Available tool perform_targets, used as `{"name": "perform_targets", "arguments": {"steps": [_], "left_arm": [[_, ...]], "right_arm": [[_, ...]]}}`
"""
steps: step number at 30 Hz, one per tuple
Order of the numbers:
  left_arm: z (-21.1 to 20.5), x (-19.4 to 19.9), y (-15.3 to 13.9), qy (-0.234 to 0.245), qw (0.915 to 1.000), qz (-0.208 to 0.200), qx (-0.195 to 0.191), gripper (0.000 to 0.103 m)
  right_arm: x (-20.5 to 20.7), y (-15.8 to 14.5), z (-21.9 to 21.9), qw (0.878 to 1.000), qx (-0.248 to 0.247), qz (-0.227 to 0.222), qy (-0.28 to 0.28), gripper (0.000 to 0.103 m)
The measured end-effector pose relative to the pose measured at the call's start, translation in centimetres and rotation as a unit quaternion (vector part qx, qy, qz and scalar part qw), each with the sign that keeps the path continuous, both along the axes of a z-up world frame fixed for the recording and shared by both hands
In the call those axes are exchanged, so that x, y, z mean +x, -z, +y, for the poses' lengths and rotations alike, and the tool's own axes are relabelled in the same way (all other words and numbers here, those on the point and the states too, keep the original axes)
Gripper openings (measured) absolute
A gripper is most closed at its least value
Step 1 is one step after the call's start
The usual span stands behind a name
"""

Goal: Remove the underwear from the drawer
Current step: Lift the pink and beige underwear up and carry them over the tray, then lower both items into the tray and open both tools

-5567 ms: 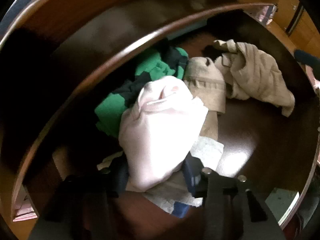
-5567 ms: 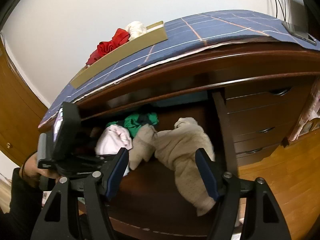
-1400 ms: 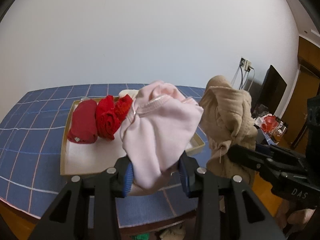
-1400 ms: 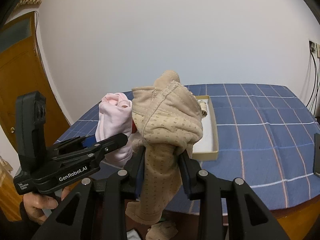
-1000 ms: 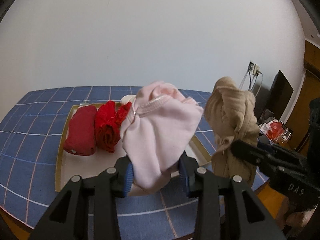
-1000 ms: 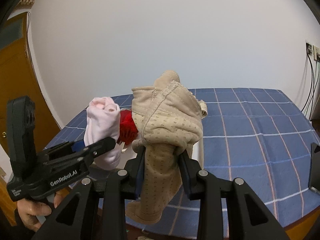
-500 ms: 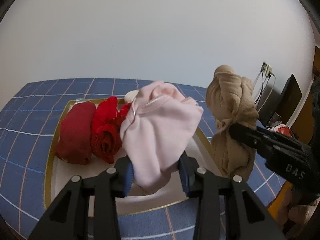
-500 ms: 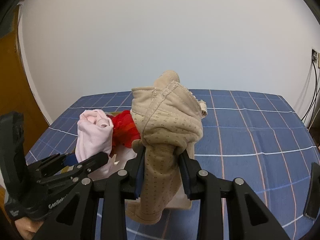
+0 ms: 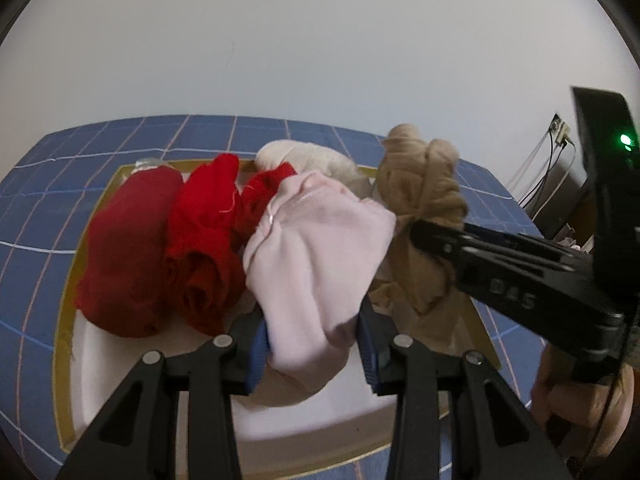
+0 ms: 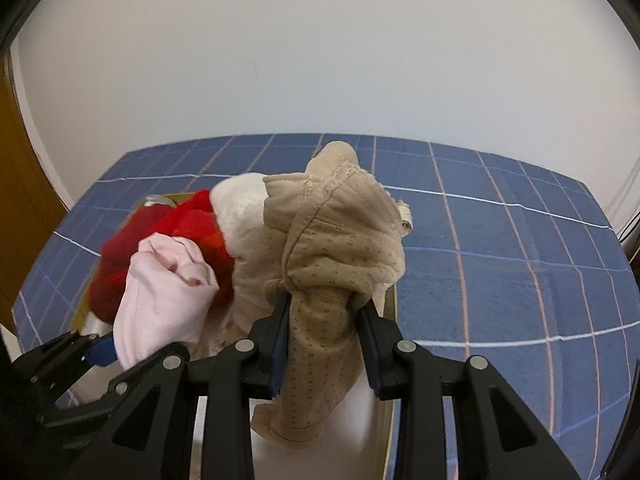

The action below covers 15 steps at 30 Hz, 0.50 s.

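My left gripper (image 9: 314, 332) is shut on a pale pink piece of underwear (image 9: 316, 248), held over a shallow white tray with a gold rim (image 9: 66, 300). My right gripper (image 10: 326, 328) is shut on a beige dotted piece of underwear (image 10: 340, 248), which hangs over the right side of the same tray (image 10: 390, 408). In the left wrist view the beige piece (image 9: 424, 200) and the right gripper's black body (image 9: 520, 276) sit at the right. In the right wrist view the pink piece (image 10: 164, 296) is at the lower left. The drawer is out of sight.
Red rolled garments (image 9: 160, 240) and a cream one (image 9: 308, 160) lie in the tray. The tray rests on a blue checked cloth (image 10: 500, 248) before a white wall. A hand (image 9: 580, 400) holds the right gripper. Cables (image 9: 548, 160) hang at the far right.
Both grippers moved forward and lower over the tray with their garments still clamped; the tray and red garments now look larger and closer.
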<state>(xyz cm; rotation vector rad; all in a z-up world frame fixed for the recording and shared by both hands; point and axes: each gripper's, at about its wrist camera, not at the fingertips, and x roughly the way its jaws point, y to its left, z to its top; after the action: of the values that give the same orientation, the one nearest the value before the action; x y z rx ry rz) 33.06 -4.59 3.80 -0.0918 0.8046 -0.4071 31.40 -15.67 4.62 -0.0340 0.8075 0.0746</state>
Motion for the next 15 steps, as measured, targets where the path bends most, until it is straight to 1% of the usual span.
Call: {"name": "perform_targets", "arguments": {"steps": [5,7,8,11,12,13,15], "left_arm": [[-1.2,0.9,0.6,0.004,0.9999,0.015,0.006,0.038],[-1.5,1.3,0.9,0.003,0.9997,0.023,0.007,0.038],[-1.5,1.5,0.9,0.002,0.9996,0.025,0.01,0.038],[-1.8,2.1,1.3,-0.006,0.9993,0.033,0.018,0.038],[-2.0,2.5,1.5,-0.007,0.9991,0.037,0.02,0.04],[-2.0,2.8,1.7,-0.008,0.9989,0.042,0.021,0.04],[-2.1,3.2,2.1,-0.01,0.9986,0.047,0.022,0.04]], "right_arm": [[1.7,1.0,1.4,1.0,-0.006,0.019,-0.003,0.034],[2.1,1.1,1.7,1.0,-0.003,0.023,-0.003,0.035],[2.7,1.7,1.6,1.0,-0.001,0.024,-0.003,0.035],[3.2,1.6,2.0,1.0,-0.002,0.029,-0.005,0.035],[3.3,1.7,2.0,1.0,-0.003,0.03,-0.004,0.035],[3.5,1.8,2.3,0.999,-0.004,0.033,-0.004,0.035],[3.1,1.4,1.2,0.999,-0.005,0.033,-0.002,0.035]]}}
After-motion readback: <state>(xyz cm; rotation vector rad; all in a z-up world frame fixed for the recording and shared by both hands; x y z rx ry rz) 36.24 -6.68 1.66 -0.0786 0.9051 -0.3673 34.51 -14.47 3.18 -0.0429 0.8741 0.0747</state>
